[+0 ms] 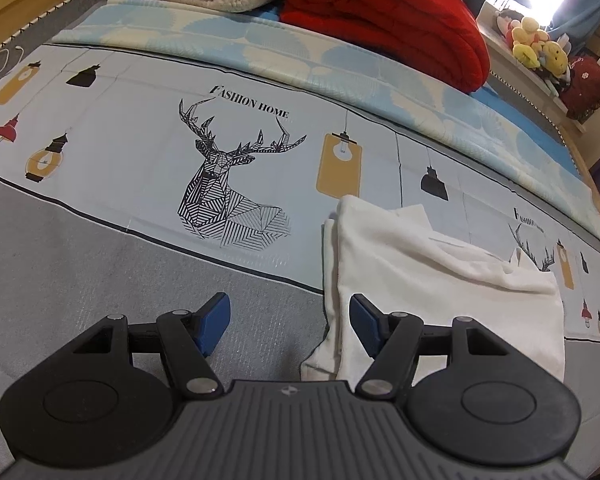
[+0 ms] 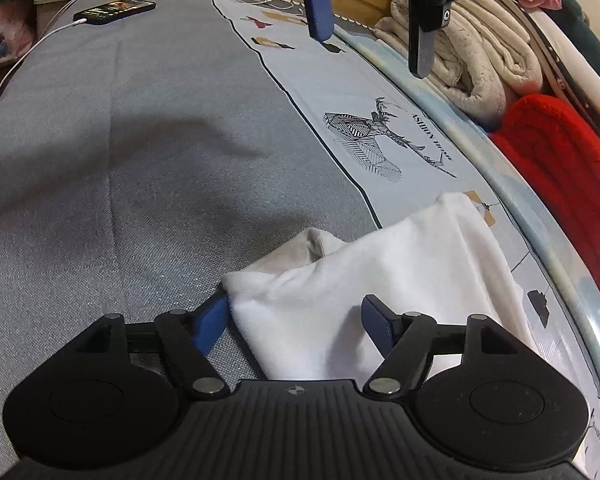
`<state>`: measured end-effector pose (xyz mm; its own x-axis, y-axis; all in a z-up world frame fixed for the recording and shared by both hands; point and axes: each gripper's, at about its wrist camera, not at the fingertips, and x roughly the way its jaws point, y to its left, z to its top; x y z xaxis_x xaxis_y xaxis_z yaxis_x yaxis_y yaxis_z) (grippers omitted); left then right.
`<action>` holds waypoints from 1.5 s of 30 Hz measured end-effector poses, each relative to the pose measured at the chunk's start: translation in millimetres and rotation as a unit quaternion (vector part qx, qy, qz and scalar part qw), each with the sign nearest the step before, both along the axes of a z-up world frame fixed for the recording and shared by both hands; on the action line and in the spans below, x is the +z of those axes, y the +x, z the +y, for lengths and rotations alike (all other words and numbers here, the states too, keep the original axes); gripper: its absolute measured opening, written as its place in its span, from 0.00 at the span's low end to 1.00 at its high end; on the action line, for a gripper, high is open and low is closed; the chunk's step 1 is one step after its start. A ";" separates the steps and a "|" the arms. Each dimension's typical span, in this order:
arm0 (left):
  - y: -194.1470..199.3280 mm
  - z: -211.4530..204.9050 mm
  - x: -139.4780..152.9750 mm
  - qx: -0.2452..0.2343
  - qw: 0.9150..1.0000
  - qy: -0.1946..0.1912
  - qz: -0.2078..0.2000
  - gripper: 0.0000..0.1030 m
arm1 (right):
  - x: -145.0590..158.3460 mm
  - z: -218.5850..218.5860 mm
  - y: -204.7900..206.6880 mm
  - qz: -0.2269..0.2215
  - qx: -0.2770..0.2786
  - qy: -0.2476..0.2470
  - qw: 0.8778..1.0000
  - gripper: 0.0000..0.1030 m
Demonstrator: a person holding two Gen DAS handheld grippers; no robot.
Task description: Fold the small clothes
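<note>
In the left wrist view, the left hand-held gripper sits at bottom centre, blue pads spread, gripping nothing, over the grey bed sheet. Right of it, the folded white garment lies on the bed, lower right. In the right wrist view, the right hand-held gripper is spread wide around the garment's near edge; a phone lies upper left.

We see the white folded fleece garment's near edge hidden beneath the right gripper's black body.
</note>
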<state>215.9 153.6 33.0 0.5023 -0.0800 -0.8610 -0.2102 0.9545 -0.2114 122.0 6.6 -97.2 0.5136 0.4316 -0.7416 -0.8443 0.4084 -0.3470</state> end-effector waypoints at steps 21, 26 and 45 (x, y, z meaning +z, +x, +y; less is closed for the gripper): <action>-1.8 21.6 -10.4 0.040 0.999 0.006 0.021 0.69 | 2.6 9.3 -25.8 -0.019 0.062 -0.037 0.997 0.24; 4.4 14.8 -18.9 0.023 0.999 -0.021 0.031 0.76 | 5.4 6.5 -23.2 -0.002 0.055 -0.025 0.998 0.07; 73.8 -14.9 -114.5 -0.033 0.970 -0.212 0.110 0.90 | 76.5 -37.7 -1.3 0.043 -0.016 0.120 0.992 0.06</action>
<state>289.7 138.7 -81.6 0.2916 -0.4765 -0.8294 -0.2360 0.8044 -0.5452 120.7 -31.1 -20.7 0.4699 0.5847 -0.6613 -0.8515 0.4977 -0.1650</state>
